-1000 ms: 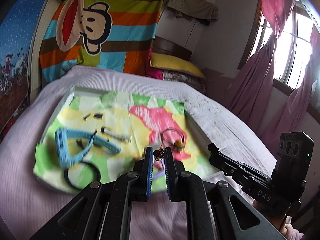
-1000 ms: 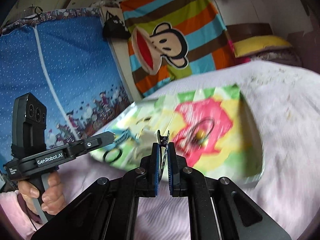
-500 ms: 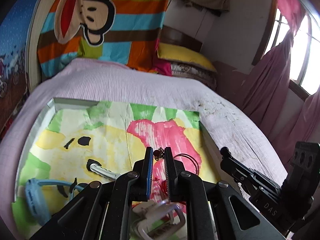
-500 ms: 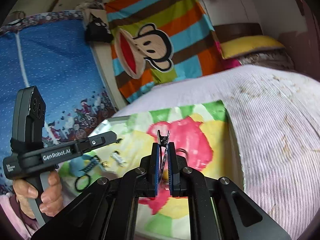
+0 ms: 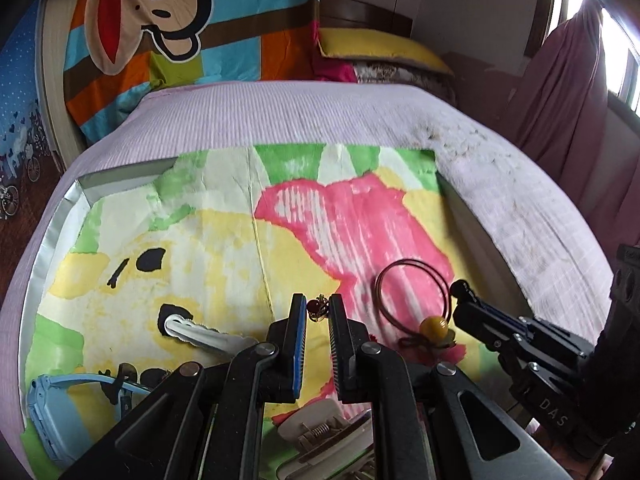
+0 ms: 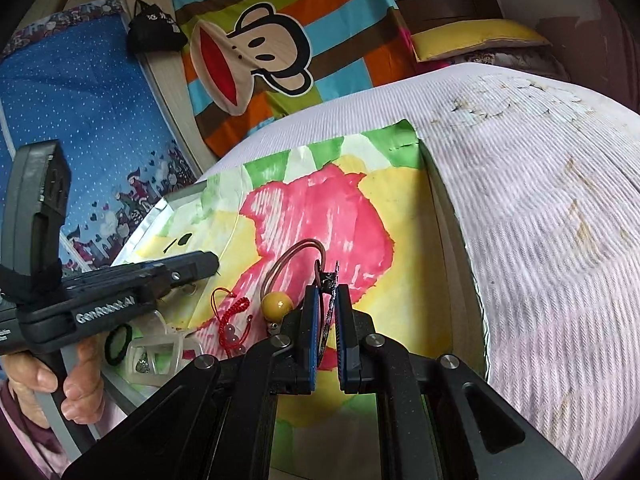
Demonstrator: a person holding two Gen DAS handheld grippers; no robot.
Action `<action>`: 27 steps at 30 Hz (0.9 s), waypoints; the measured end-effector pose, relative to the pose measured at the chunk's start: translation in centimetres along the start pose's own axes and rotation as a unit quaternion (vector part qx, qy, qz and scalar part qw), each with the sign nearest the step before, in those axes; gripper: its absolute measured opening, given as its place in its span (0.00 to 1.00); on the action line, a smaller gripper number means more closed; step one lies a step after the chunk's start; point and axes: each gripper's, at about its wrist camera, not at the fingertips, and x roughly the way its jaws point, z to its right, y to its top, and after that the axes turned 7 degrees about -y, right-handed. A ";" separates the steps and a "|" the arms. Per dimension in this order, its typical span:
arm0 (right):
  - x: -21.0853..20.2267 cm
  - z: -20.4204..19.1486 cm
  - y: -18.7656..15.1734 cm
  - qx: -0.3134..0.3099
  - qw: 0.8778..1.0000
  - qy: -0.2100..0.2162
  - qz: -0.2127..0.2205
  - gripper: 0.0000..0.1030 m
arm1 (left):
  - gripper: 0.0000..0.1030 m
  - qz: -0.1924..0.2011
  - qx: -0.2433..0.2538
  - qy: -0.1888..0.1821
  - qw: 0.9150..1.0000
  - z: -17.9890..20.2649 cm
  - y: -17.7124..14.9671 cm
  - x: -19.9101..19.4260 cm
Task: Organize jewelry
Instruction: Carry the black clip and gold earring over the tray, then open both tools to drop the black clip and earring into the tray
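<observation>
While most of the jewelry lies loose on the painted sheet [image 5: 224, 216], we judge the sorting barely begun. Going left to right: a blue watch strap [image 5: 52, 400] at the sheet's edge, a white hair clip [image 5: 200, 334], then our left gripper [image 5: 318, 307], its fingers pinching a small red-and-gold earring [image 5: 319, 307] just above the sheet. Beside it lies a brown cord loop with a yellow bead [image 5: 434, 325]. Our right gripper [image 6: 327, 293] has its fingers pressed on a thin dark clip [image 6: 329, 280]. A clear box [image 6: 160, 356] and a red beaded string [image 6: 232, 312] crowd the near edge, and may hinder setting things down.
</observation>
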 end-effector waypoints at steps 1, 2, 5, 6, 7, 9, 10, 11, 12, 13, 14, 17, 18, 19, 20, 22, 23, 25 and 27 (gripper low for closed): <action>0.2 -0.2 0.0 -0.004 1.000 -0.003 -0.002 0.07 | 0.11 -0.004 -0.001 0.002 1.000 -0.2 0.0 0.2; 0.2 -0.3 -0.1 -0.007 1.000 -0.004 -0.005 0.07 | 0.11 -0.011 -0.003 0.003 1.000 -0.3 0.1 0.4; 0.5 -0.5 -0.2 -0.015 1.000 -0.008 -0.011 0.07 | 0.11 -0.023 -0.005 0.005 1.000 -0.4 0.1 0.7; 0.5 -0.6 -0.2 -0.016 1.000 -0.009 -0.012 0.07 | 0.11 -0.030 -0.006 0.005 1.000 -0.4 0.1 0.9; 0.6 -0.7 -0.3 -0.019 1.000 -0.010 -0.015 0.07 | 0.11 -0.031 -0.004 0.005 1.000 -0.4 0.0 0.9; 0.7 -0.8 -0.3 -0.023 0.999 -0.011 -0.019 0.07 | 0.11 -0.032 0.000 0.008 0.999 -0.2 0.0 0.9; 0.7 -0.8 -0.3 -0.025 0.999 -0.012 -0.019 0.07 | 0.11 -0.033 0.001 0.009 0.999 -0.2 0.0 0.9; 0.7 -0.9 -0.3 -0.027 0.999 -0.012 -0.021 0.07 | 0.12 -0.036 0.001 0.009 0.999 -0.2 -0.1 0.9; 0.7 -0.9 -0.3 -0.028 0.999 -0.012 -0.021 0.07 | 0.12 -0.035 0.000 0.009 0.999 -0.2 -0.1 0.9; 0.7 -0.9 -0.3 -0.028 0.999 -0.012 -0.021 0.07 | 0.12 -0.035 -0.001 0.008 0.999 -0.2 -0.1 0.9; 0.8 -0.9 -0.3 -0.030 0.999 -0.012 -0.022 0.07 | 0.12 -0.034 -0.002 0.007 0.999 -0.3 -0.1 0.9; 0.7 -1.0 -0.4 -0.033 0.999 -0.012 -0.024 0.07 | 0.12 -0.033 -0.005 0.008 0.999 -0.3 -0.2 0.8; 0.8 -1.0 -0.4 -0.033 0.999 -0.012 -0.024 0.07 | 0.12 -0.031 -0.006 0.010 0.999 -0.4 -0.2 0.7; 0.7 -1.1 -0.4 -0.035 0.999 -0.012 -0.025 0.07 | 0.12 -0.030 -0.007 0.012 0.999 -0.4 -0.2 0.6; 0.7 -1.1 -0.4 -0.035 0.999 -0.013 -0.025 0.07 | 0.14 -0.027 -0.008 0.012 1.000 -0.5 -0.3 0.4; 0.6 -1.2 -0.5 -0.038 0.999 -0.015 -0.024 0.09 | 0.17 -0.020 -0.012 0.009 1.000 -0.6 -0.5 0.0; 0.5 -1.2 -0.6 -0.039 0.999 -0.017 -0.023 0.12 | 0.20 -0.017 -0.015 0.008 1.000 -0.8 -0.5 -0.2; 0.1 -1.2 -0.6 -0.041 0.999 -0.018 -0.018 0.17 | 0.26 -0.006 -0.020 0.004 1.000 -1.0 -0.7 -0.7; -0.4 -1.3 -0.7 -0.043 0.999 -0.020 -0.010 0.25 | 0.30 0.008 -0.022 0.005 1.000 -1.3 -1.2 -1.4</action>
